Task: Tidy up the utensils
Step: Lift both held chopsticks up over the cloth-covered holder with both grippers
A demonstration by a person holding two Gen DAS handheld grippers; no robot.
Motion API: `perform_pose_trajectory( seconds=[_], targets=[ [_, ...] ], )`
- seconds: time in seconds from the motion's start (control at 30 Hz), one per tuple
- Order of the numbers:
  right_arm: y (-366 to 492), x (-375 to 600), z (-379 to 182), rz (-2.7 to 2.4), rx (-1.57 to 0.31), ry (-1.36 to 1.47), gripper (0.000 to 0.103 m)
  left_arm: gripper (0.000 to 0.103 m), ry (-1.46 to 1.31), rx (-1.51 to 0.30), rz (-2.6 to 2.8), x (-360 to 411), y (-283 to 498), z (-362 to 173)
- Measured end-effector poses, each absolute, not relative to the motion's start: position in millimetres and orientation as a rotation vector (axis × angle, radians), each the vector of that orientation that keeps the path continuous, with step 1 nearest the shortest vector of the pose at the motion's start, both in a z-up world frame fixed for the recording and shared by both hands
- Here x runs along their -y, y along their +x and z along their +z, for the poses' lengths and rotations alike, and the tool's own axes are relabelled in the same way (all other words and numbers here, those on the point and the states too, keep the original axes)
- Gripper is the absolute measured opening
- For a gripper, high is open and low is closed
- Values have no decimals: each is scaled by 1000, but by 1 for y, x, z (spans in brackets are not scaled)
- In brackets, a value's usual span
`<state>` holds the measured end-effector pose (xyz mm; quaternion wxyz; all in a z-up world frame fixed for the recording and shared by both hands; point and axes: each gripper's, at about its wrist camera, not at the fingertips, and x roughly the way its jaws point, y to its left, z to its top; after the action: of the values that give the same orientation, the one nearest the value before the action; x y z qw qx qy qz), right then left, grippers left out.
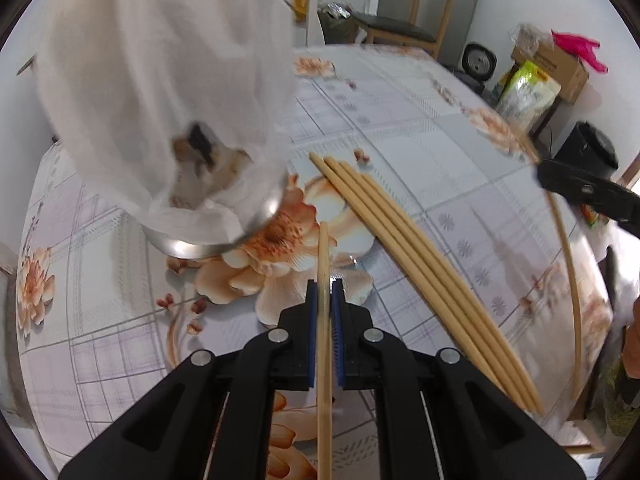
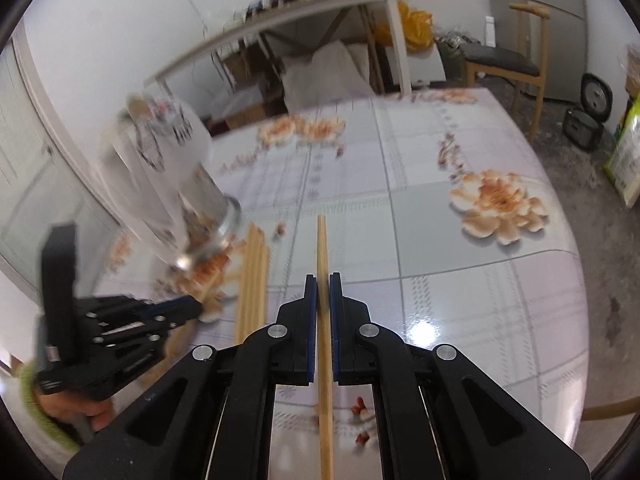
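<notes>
Left wrist view, left gripper: jaws pinched onto one slim wooden chopstick, tip aimed at the holder, probably for dropping in.
Holder: steel cylinder under a gauzy white cover.
Loose chopsticks: four smooth, pale sticks lie parallel on the glossy floral tablecloth, just beside the holder.
Right wrist view, right gripper: jaws clamped on another chopstick, held above the table.

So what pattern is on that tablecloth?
Pale checks with peach-orange flowers on the tablecloth; clearest in the right wrist view.
</notes>
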<state>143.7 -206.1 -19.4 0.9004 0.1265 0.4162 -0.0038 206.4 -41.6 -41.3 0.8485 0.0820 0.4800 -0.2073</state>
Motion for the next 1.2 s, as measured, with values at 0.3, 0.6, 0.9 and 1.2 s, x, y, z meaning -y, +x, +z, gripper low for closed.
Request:
perform_pose_trajectory(
  seconds=[0.3,0.6,0.9,1.2],
  targets=[
    [109,212,38,63,-712,323,4,6,30,-875,-489,1,176,26],
    [100,208,74,125,-610,332,4,6,-81,-612,-489,-42,149,132],
    [106,210,69,132,-618,347,4,6,-121,-382,-480,-61,169,224],
    [113,210,63,127,-640,351,4,6,-72,-309,-385,-54,217,250]
  ],
)
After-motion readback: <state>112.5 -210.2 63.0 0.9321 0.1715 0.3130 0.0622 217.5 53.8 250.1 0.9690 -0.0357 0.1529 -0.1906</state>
